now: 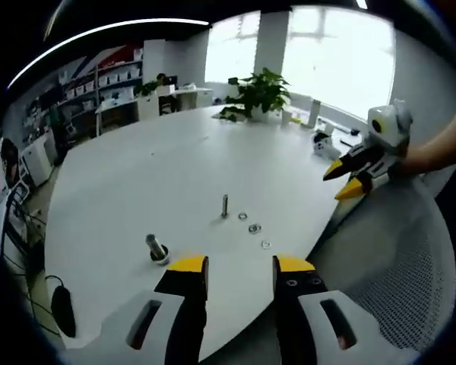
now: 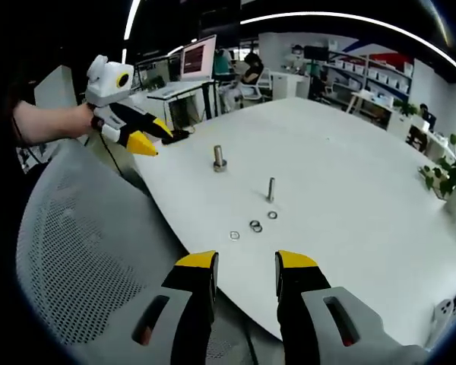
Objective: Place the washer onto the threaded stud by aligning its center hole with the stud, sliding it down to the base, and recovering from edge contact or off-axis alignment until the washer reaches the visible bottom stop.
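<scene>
Standing stud (image 1: 225, 206), washers (image 1: 254, 228) beside, seemingly loose, bolt (image 1: 156, 248) near, both fingers apart.

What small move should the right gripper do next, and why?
Probably lower the right gripper toward the nearest washer on the white table. Both grippers are open and hold nothing, and three washers lie loose near the thin stud, which stands upright and bare. The left gripper hovers at the table edge, so either could reach; right looks slightly closer.

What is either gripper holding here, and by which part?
Nothing. Both the left gripper and right gripper are open and empty; the washers lie on the table.
</scene>
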Demonstrator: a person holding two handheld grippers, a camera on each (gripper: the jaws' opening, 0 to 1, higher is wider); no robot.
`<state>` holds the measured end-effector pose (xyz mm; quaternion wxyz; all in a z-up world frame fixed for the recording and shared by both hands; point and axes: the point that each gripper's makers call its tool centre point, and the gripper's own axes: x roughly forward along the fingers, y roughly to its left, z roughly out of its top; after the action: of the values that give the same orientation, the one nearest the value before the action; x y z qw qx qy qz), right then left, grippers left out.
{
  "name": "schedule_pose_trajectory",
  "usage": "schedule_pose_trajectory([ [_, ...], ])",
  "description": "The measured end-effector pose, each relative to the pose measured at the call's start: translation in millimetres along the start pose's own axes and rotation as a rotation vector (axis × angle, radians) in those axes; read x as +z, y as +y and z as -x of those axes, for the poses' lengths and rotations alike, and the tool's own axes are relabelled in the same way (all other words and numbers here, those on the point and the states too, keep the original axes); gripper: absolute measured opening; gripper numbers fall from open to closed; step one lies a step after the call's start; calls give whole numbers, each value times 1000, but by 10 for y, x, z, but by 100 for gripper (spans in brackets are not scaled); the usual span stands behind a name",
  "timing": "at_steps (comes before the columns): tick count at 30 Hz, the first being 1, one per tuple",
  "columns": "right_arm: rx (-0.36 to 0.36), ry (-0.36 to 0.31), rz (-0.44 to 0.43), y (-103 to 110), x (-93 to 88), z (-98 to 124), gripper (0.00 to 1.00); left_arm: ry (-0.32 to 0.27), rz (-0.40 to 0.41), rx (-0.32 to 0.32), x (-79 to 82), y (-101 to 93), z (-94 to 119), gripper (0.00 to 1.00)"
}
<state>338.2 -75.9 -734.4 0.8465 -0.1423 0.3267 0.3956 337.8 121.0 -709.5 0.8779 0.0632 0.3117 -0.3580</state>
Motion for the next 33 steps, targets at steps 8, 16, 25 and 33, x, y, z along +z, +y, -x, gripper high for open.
schedule_pose_trajectory([
  [8,-3,10,0,0,-36,3,32,-28,-8,-9,-7,-183,103,33],
  [16,1,21,-3,14,-71,-3,32,-6,-69,21,-136,-222,47,32],
  [25,23,38,2,66,-104,-22,32,-2,-65,20,-171,-219,46,32],
  [33,13,27,-18,32,-81,-16,33,-5,-42,28,-169,-176,46,32],
])
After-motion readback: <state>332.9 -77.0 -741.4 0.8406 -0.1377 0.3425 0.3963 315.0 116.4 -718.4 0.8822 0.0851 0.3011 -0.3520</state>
